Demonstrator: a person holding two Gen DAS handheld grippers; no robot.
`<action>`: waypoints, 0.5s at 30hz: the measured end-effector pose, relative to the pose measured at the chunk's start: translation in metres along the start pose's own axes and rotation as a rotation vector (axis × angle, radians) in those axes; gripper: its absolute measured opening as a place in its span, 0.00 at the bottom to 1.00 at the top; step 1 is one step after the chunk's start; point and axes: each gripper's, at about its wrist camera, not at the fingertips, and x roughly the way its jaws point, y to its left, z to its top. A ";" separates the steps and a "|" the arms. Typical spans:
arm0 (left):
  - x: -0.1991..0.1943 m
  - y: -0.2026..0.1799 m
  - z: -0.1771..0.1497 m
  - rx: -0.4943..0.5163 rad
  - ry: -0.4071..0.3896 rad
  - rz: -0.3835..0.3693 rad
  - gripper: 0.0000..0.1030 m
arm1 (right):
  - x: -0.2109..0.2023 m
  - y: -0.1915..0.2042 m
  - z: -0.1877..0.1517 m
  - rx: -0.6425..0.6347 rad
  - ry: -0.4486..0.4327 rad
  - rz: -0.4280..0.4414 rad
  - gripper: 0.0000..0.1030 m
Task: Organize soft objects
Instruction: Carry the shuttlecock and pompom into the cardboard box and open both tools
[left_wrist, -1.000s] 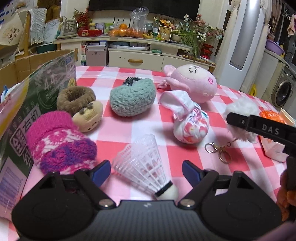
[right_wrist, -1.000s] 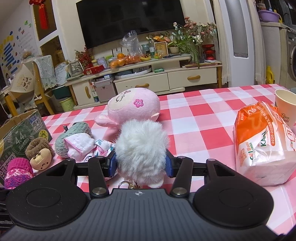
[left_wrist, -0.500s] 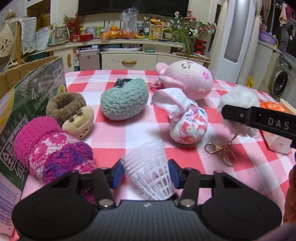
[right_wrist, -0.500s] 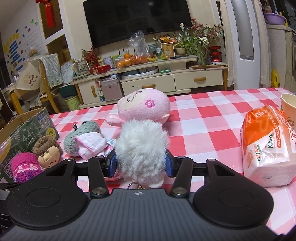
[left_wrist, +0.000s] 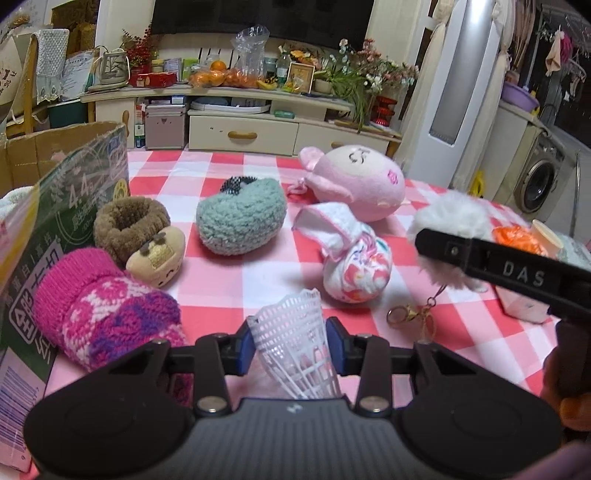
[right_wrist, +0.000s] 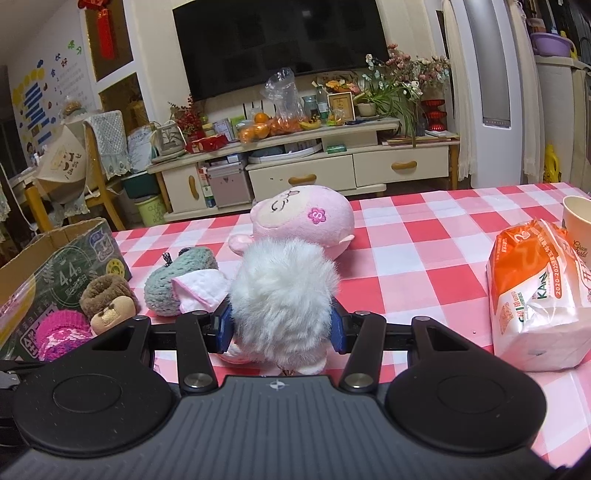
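My left gripper (left_wrist: 290, 341) is shut on a white plastic shuttlecock (left_wrist: 295, 343), held above the checked tablecloth. My right gripper (right_wrist: 282, 328) is shut on a white fluffy pom-pom keychain (right_wrist: 284, 295); it also shows in the left wrist view (left_wrist: 448, 218) with its gold clasp (left_wrist: 410, 317) hanging. On the table lie a pink plush head (left_wrist: 354, 181), a rolled pink-white cloth bundle (left_wrist: 354, 266), a teal knitted bootie (left_wrist: 240, 218), a brown plush slipper (left_wrist: 140, 236) and a pink knitted sock (left_wrist: 103, 314).
An open cardboard box (left_wrist: 55, 192) stands at the table's left edge, also in the right wrist view (right_wrist: 55, 266). An orange-white tissue pack (right_wrist: 535, 295) and a paper cup (right_wrist: 576, 225) sit at the right. A TV cabinet (right_wrist: 314, 162) stands beyond the table.
My left gripper closed on the shuttlecock and lifted it off the cloth. My right gripper kept its hold on the pom-pom and rose slightly.
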 end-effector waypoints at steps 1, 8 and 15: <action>-0.002 0.001 0.001 -0.004 -0.006 -0.005 0.37 | -0.001 -0.001 0.001 0.000 -0.002 0.003 0.59; -0.024 0.010 0.015 -0.027 -0.061 -0.035 0.37 | -0.012 0.008 0.006 0.005 -0.017 0.039 0.59; -0.049 0.031 0.033 -0.062 -0.140 -0.036 0.37 | -0.024 0.028 0.014 0.010 -0.040 0.097 0.59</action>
